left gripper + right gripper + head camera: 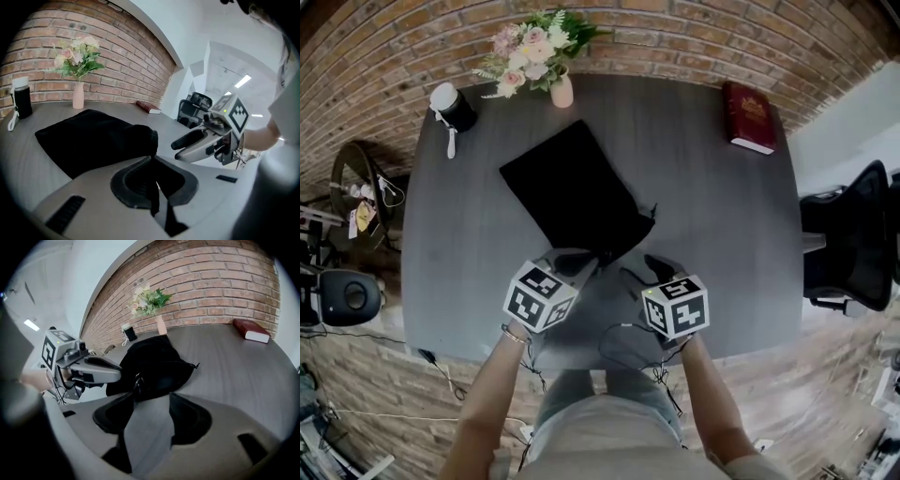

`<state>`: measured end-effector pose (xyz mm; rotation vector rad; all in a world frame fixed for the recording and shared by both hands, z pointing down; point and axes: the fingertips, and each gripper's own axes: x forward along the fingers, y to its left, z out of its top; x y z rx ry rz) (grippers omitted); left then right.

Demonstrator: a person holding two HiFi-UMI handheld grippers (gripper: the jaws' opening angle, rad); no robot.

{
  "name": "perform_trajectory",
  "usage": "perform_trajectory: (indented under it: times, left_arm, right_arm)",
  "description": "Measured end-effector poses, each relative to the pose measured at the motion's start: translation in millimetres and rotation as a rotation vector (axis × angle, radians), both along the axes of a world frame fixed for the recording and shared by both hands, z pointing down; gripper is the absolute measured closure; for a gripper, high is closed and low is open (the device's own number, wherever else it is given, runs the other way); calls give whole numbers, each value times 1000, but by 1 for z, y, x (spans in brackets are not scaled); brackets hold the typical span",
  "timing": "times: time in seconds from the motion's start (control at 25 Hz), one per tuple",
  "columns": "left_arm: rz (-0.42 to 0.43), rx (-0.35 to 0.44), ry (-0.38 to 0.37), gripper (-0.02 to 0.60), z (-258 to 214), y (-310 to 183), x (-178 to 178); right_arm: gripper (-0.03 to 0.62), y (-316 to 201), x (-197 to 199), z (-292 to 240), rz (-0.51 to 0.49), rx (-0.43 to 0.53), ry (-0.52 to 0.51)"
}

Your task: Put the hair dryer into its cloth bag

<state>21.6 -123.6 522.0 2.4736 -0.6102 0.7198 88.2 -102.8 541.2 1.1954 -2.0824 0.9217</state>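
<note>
A black cloth bag (572, 192) lies on the dark grey table (722, 225), its near end bulging (89, 136) (154, 362). No hair dryer shows in any view. My left gripper (581, 264) (153, 161) is at the bag's near corner. Its jaws are shut, with the bag's edge pinched at the tips. My right gripper (652, 265) (152, 397) hovers just right of that corner, open, with only bare table between its fingers. A fold of the bag (138, 380) sits by its left fingertip. In the left gripper view the right gripper (177, 151) stands apart from the bag.
At the table's far edge stand a vase of flowers (539, 52) and a black cup with a white lid (450, 108). A red book (748, 117) lies at the far right. A black office chair (853, 234) stands to the right of the table. Thin cables (628, 342) trail at the near edge.
</note>
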Motion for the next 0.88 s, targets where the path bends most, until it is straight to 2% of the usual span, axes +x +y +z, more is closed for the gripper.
perform_trajectory:
  times: [0.16,0.32,0.8,0.88]
  left_arm:
    - [22,19,-37,566,6,3,7]
    - [24,42,-42,566,9,2,12]
    - [56,26,48,559,-4,15,17]
    - [63,18,66,506,-7,20,17]
  right_arm:
    - [353,11,10,2,27,-9,2]
    - [355,19,19,4,53,-16,10]
    - [361,31,22,1,88,-8,26]
    - [365,31,23,-2,97,2,31]
